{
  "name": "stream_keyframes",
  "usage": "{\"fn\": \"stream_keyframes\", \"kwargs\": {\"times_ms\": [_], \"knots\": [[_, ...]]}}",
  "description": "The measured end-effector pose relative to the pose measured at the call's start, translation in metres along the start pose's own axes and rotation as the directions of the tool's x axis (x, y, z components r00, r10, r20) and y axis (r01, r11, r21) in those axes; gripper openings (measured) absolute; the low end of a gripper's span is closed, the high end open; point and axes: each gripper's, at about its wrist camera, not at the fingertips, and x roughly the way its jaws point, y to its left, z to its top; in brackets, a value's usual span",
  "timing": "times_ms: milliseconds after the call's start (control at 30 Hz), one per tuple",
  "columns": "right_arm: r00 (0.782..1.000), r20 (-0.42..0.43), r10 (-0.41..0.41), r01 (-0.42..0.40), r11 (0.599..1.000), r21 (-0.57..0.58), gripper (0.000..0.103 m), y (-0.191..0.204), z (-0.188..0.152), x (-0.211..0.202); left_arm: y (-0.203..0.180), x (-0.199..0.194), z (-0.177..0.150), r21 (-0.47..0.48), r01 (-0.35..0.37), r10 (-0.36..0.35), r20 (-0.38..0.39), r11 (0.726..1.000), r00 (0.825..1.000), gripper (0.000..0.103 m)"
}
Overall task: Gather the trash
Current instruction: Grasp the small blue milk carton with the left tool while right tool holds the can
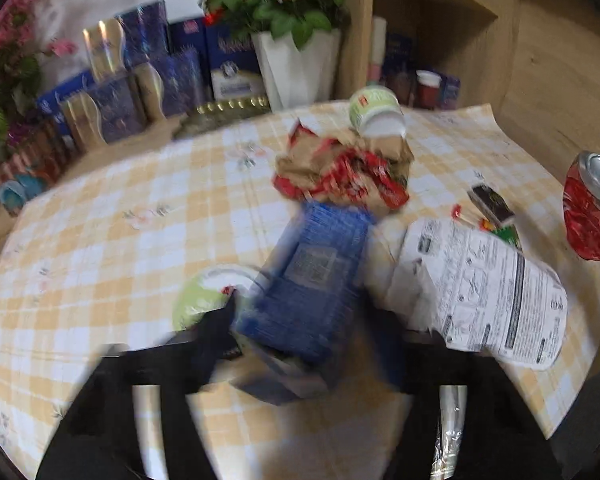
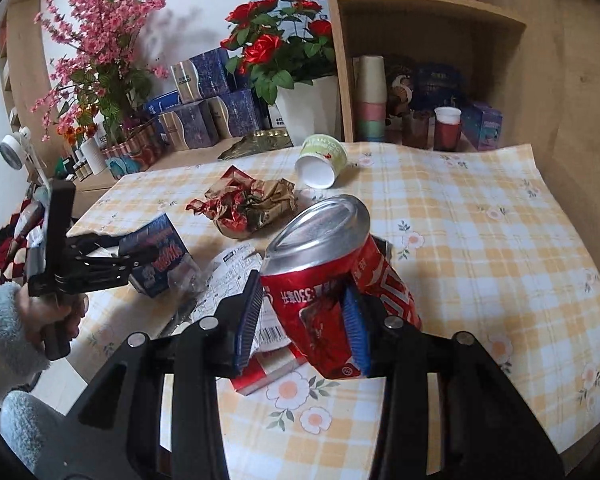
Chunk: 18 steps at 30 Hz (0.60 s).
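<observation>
**Both grippers loaded: can on the right, blue box on the left**

Blue pads point(image 2: 354, 320) of the right gripper point(image 2: 304, 320) press a dented red can point(image 2: 320, 276) from both sides; the jaws are closed on it and the can tilts, silver top toward the far left, lifted off the checked worktop point(image 2: 480, 240). Under it lie a red-and-white pack point(image 2: 260, 376) and a printed sheet point(image 2: 236, 280).

Left of that, the left gripper point(image 2: 140, 258) clamps a blue box point(image 2: 160, 256), held above the near left edge of the worktop. In the left wrist view the same box point(image 1: 316, 272) fills the space between the jaws, badly blurred. Just left of it lies a green cup point(image 1: 204, 296); to its right, the printed sheet point(image 1: 492, 284) and a small dark packet point(image 1: 492, 204).

Farther off, mid-worktop, sits a crumpled red-and-brown wrapper point(image 2: 248, 208). Beyond it a second green cup point(image 2: 322, 160) lies on its side, mouth toward the near left. Roses point(image 2: 276, 52) in a white pot point(image 2: 308, 108) stand at the back.
</observation>
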Motion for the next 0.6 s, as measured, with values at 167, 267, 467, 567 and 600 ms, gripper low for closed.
{"fn": "stream_keyframes", "kwargs": {"times_ms": [167,267,467,567,600], "knots": [[1.0,0.011,-0.004,0.004,1.0,0.011,0.041,0.002,-0.005,-0.006,0.001,-0.01,0.001,-0.002,-0.01,0.01,0.018,1.0,1.0,0.039],[1.0,0.013,-0.006,0.006,1.0,0.002,0.041,0.006,-0.008,-0.009,0.006,-0.022,0.006,-0.023,-0.018,0.019,0.047,1.0,0.999,0.038],[1.0,0.022,-0.006,0.006,1.0,-0.004,0.041,0.013,-0.011,-0.021,0.01,-0.051,0.014,-0.048,-0.03,0.035,0.1,0.998,0.994,0.037],[1.0,0.027,-0.006,0.006,1.0,-0.006,0.041,0.016,-0.014,-0.029,0.008,-0.069,0.017,-0.048,-0.02,0.026,0.125,0.999,0.992,0.037],[1.0,0.028,-0.006,0.006,1.0,-0.007,0.041,0.017,-0.014,-0.032,0.006,-0.075,0.017,-0.045,-0.016,0.022,0.133,0.999,0.991,0.037]]}}
